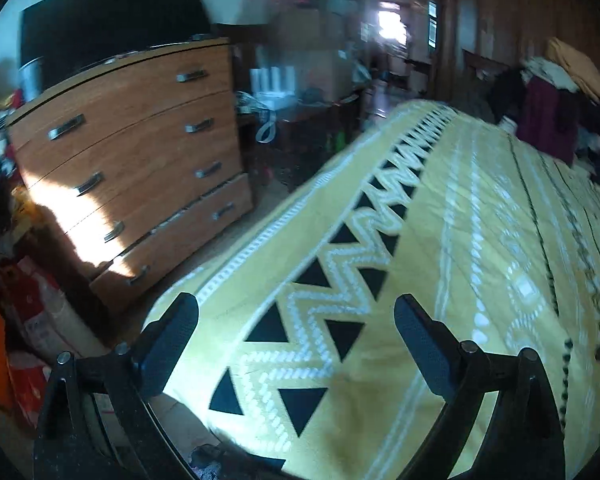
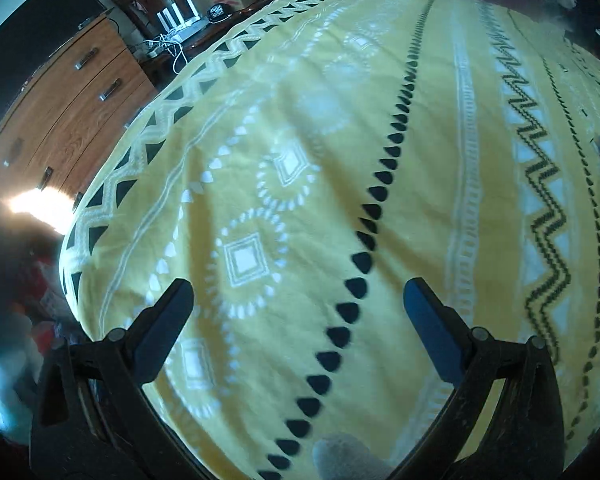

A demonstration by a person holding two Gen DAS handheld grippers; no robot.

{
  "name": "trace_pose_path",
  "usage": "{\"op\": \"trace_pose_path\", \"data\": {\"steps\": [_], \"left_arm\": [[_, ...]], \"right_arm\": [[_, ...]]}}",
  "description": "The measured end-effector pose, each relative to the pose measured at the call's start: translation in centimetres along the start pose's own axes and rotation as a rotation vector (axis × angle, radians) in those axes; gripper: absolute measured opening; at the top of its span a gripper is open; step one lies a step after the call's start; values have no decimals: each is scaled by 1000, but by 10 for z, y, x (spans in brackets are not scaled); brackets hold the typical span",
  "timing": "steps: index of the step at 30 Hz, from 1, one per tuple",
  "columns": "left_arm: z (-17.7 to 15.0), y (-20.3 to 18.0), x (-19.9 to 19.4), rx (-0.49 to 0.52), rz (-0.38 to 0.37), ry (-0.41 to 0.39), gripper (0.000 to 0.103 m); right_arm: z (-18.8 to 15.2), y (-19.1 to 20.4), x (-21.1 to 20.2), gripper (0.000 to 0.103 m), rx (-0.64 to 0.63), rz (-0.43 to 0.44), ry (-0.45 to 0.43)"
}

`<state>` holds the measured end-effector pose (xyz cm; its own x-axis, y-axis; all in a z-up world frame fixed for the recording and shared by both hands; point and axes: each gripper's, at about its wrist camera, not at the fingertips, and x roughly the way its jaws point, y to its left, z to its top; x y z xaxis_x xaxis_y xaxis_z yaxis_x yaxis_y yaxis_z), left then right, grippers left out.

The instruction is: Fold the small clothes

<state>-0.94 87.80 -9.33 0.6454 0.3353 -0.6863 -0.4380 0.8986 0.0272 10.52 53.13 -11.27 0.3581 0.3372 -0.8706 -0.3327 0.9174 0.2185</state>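
A jumbled heap of dark maroon and mustard clothes (image 1: 548,92) sits at the upper right of the left wrist view, well apart from both tools; none looks folded, though blur hides detail. A pale grey fabric scrap (image 2: 348,460) at the right view's bottom edge may be a garment. The yellow patterned bedspread (image 2: 300,100) lies bare between. Left gripper (image 1: 296,320) and right gripper (image 2: 298,300) hover with jaws apart, empty. Folding seems not yet begun.

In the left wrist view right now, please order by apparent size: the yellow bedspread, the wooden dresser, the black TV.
1. yellow bedspread, largest, though it lies nearest the camera.
2. wooden dresser.
3. black TV, smallest, partly hidden behind the dresser.
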Motion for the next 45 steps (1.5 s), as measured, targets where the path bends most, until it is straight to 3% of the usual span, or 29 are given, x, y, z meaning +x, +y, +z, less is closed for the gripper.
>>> {"op": "trace_pose_path", "data": {"steps": [4, 7, 11, 16, 18, 21, 25, 28, 31, 34, 45], "left_arm": [[-38, -73, 33, 255, -122, 83, 99], [-60, -103, 53, 335, -187, 135, 97], [-73, -126, 56, 397, -190, 116, 97], [-77, -129, 63, 419, -149, 116, 103], [-73, -125, 66, 394, -165, 131, 103], [-76, -120, 71, 366, -188, 148, 103], [-80, -118, 73, 343, -192, 142, 103], [-84, -112, 75, 332, -225, 132, 103], [-86, -105, 74, 309, -263, 123, 103], [-91, -108, 70, 366, -253, 86, 103], [-89, -115, 71, 377, -237, 89, 103]], "right_arm": [[-1, 28, 46, 103, 83, 30, 82], [-7, 48, 64, 103, 109, -1, 102], [-8, 64, 76, 103, 142, -93, 52], [-11, 78, 87, 103, 170, -243, 22], [-20, 84, 87, 103, 163, -295, -44], [-37, 89, 80, 103, 156, -309, -121], [-40, 94, 77, 103, 168, -332, -132], [-41, 99, 78, 103, 277, -360, -135], [-62, 100, 69, 103, 369, -404, -212], [-70, 97, 64, 103, 389, -367, -299], [-70, 97, 68, 103, 366, -389, -278]]}}
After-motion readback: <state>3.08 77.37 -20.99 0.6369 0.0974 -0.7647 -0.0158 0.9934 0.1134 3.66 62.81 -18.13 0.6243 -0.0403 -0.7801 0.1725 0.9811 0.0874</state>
